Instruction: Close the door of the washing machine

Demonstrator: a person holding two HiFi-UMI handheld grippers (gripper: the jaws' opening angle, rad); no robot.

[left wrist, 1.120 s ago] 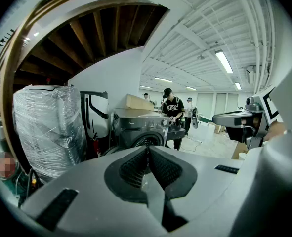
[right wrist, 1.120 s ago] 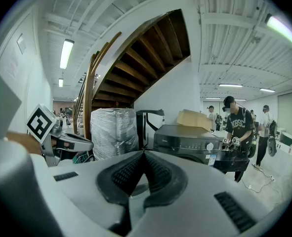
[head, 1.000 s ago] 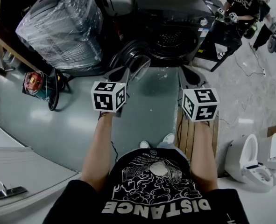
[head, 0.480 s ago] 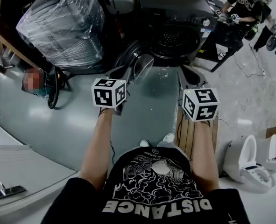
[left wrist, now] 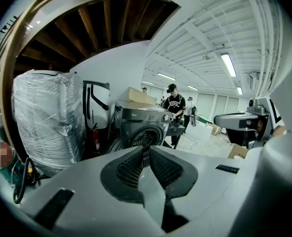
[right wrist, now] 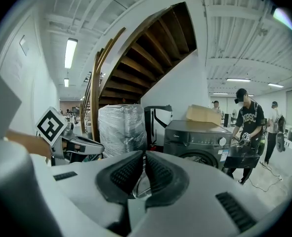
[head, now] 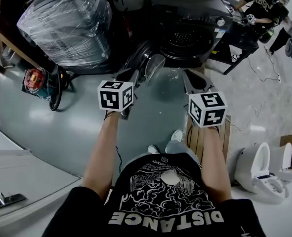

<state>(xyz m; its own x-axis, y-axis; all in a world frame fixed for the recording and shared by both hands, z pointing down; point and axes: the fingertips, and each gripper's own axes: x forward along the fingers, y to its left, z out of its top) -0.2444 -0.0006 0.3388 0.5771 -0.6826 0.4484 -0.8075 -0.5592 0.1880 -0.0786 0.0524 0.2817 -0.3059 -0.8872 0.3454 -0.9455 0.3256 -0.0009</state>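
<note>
The dark washing machine (head: pixel 190 31) stands ahead, at the top of the head view. Its round door (head: pixel 148 63) hangs open, swung out to the left of the drum opening (head: pixel 183 38). My left gripper (head: pixel 130 74) is shut and empty, with its tip close to the open door's lower edge. My right gripper (head: pixel 189 77) is also shut and empty, low in front of the machine's right half. The left gripper view has the machine (left wrist: pixel 143 127) beyond the closed jaws (left wrist: pixel 146 149). The right gripper view shows the machine (right wrist: pixel 197 137) and the door's glass (right wrist: pixel 140 184) behind its closed jaws (right wrist: pixel 145 154).
A plastic-wrapped appliance (head: pixel 62 23) stands left of the machine, with a red and green tool (head: pixel 37 80) on the floor beside it. A wooden pallet (head: pixel 200 137) and white toilets (head: pixel 257 172) lie to the right. A person (head: pixel 259 4) stands at a black table (head: pixel 239 36).
The right gripper has drifted a little left, toward the machine's front. The left gripper has edged slightly nearer the open door. Both stay shut.
</note>
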